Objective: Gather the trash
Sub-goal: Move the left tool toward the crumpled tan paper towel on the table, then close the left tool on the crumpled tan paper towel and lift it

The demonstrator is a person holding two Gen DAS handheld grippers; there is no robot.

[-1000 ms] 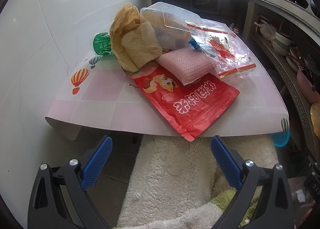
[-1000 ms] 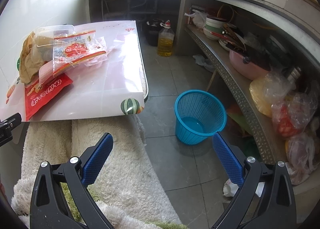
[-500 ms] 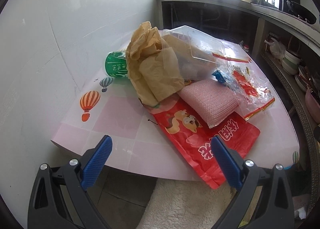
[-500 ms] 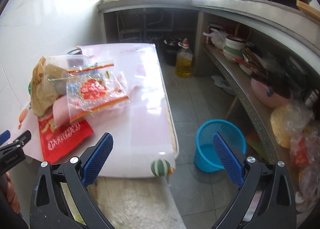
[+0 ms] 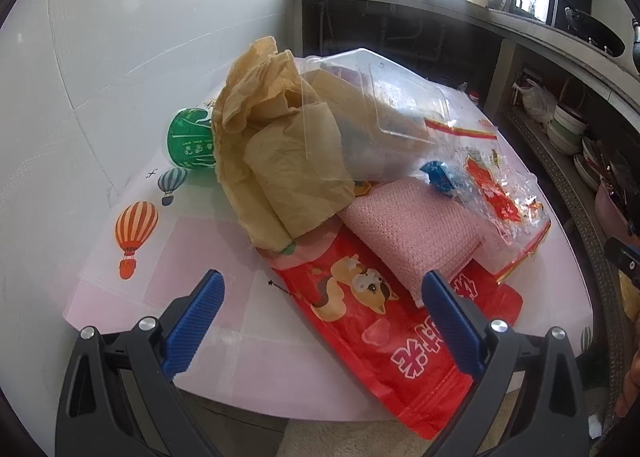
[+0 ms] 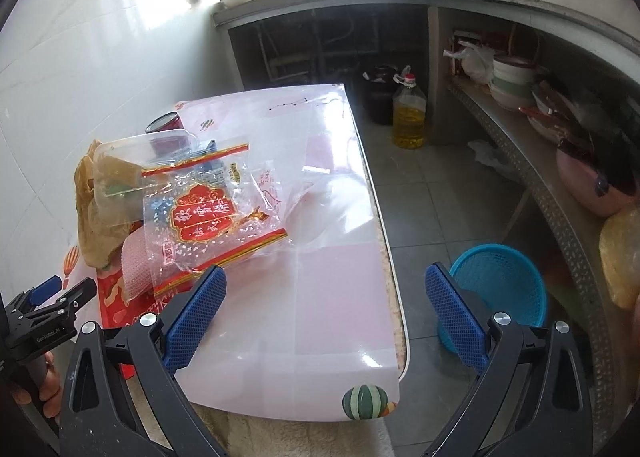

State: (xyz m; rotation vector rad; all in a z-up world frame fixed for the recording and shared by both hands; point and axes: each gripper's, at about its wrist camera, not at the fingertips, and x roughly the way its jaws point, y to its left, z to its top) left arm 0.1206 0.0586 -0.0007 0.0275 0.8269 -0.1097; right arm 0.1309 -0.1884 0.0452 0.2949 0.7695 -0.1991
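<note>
A trash pile lies on the pink table (image 5: 132, 273): crumpled brown paper (image 5: 276, 161), a clear plastic box (image 5: 380, 113), a green cup (image 5: 190, 141), a pink mesh pad (image 5: 412, 229), a red snack bag (image 5: 384, 321) and a clear cellophane bag with red print (image 5: 496, 197). My left gripper (image 5: 322, 317) is open and empty, over the table's near edge above the red bag. My right gripper (image 6: 324, 309) is open and empty over the table's near right part, next to the cellophane bag (image 6: 208, 217). A blue waste basket (image 6: 504, 289) stands on the floor right of the table.
A white wall runs along the table's left side. A red can (image 6: 166, 123) stands behind the pile. An oil bottle (image 6: 408, 117) sits on the floor beyond the table. A shelf with bowls (image 6: 512, 81) and bags runs along the right. A shaggy rug (image 5: 360, 437) lies below.
Both grippers have moved up and forward toward the table. The pile now looms larger in the left view, and the right view has swung from the floor onto the tabletop. Both stayed open.
</note>
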